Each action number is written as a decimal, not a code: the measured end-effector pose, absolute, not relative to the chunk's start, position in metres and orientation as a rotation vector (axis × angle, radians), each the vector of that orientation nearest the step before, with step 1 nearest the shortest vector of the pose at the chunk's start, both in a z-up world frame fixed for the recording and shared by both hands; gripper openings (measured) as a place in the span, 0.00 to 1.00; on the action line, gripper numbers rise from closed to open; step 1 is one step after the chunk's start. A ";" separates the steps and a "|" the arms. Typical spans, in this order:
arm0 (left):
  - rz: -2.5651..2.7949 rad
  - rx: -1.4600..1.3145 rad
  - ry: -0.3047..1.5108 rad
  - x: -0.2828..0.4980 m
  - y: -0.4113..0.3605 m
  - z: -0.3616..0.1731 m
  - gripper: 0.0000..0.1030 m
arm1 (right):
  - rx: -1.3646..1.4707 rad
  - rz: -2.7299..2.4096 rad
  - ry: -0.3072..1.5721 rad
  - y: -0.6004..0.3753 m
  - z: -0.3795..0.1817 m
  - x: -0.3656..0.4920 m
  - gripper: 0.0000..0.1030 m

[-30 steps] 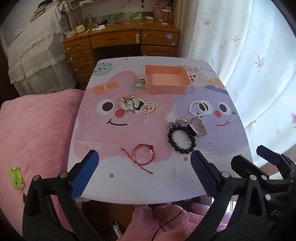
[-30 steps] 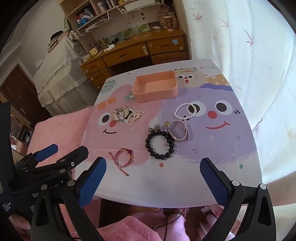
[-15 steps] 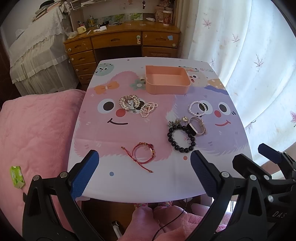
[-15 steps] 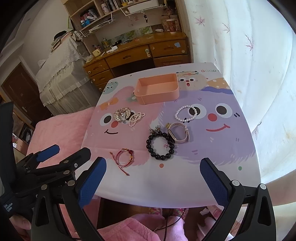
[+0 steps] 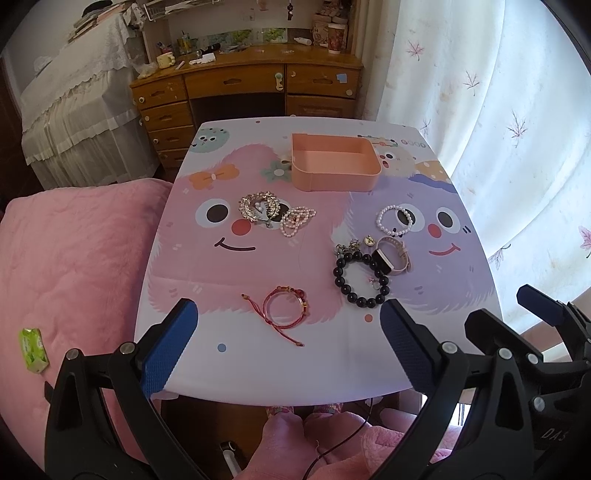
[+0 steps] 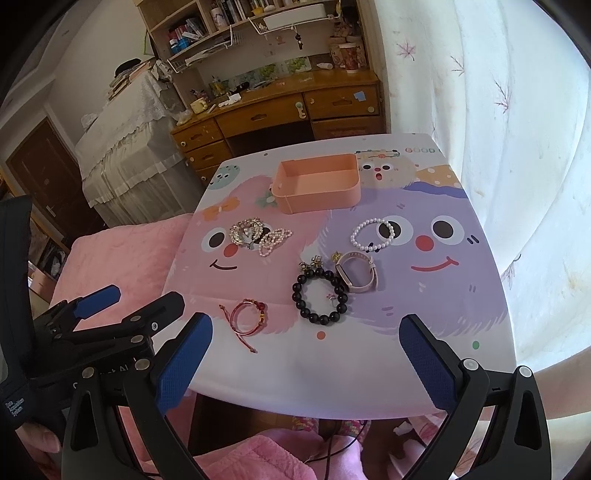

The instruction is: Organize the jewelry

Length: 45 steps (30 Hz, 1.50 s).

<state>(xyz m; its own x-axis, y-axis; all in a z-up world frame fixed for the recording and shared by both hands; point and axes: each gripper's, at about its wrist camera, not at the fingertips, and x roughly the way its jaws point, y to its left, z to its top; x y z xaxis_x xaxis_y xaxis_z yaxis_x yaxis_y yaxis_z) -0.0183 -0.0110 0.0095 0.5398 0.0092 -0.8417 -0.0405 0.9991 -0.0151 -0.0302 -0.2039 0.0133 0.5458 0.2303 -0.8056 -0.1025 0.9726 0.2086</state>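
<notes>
Beyond the desk [image 6: 280, 107], only the right wrist shows bookshelves [image 6: 221, 22].

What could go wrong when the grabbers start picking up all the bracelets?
The black bead bracelet touches the watch and small charms, so a grab might drag them along. The red string bracelet has thin loose ends that could slip out of the left gripper. The pink box sits at the far side, so pieces could drop on the way.

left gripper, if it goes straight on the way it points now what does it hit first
Most likely the red cord bracelet, which lies centred between the open left gripper fingers on the table. Depth is unclear, so it might meet bare tabletop just short of it.
</notes>
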 end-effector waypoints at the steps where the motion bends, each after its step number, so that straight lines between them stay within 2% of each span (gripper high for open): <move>1: 0.030 -0.034 0.999 -0.018 -0.011 0.010 0.96 | 0.145 0.200 0.969 -0.205 0.013 -0.030 1.00; 18: 0.034 -0.023 0.974 -0.018 -0.016 0.013 0.93 | 0.144 0.193 0.942 -0.208 0.019 -0.030 1.00; 30: 0.021 -0.099 0.934 -0.022 0.001 0.016 0.93 | 0.064 0.155 0.856 -0.198 0.021 -0.037 1.00; 38: 0.025 -0.173 1.019 -0.018 0.022 -0.017 0.93 | -0.047 0.196 0.885 -0.173 -0.010 -0.039 1.00; 45: -0.007 -0.177 1.177 -0.003 0.033 -0.079 0.93 | -0.215 0.237 0.892 -0.148 -0.055 -0.026 1.00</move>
<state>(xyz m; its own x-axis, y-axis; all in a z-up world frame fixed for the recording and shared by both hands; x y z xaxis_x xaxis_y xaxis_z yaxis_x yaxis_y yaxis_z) -0.0030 0.0334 -0.0786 0.3849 -0.0980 -0.9177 -0.0873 0.9860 -0.1419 -0.0264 -0.1483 -0.0550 0.6052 0.1138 -0.7879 -0.2917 0.9526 -0.0865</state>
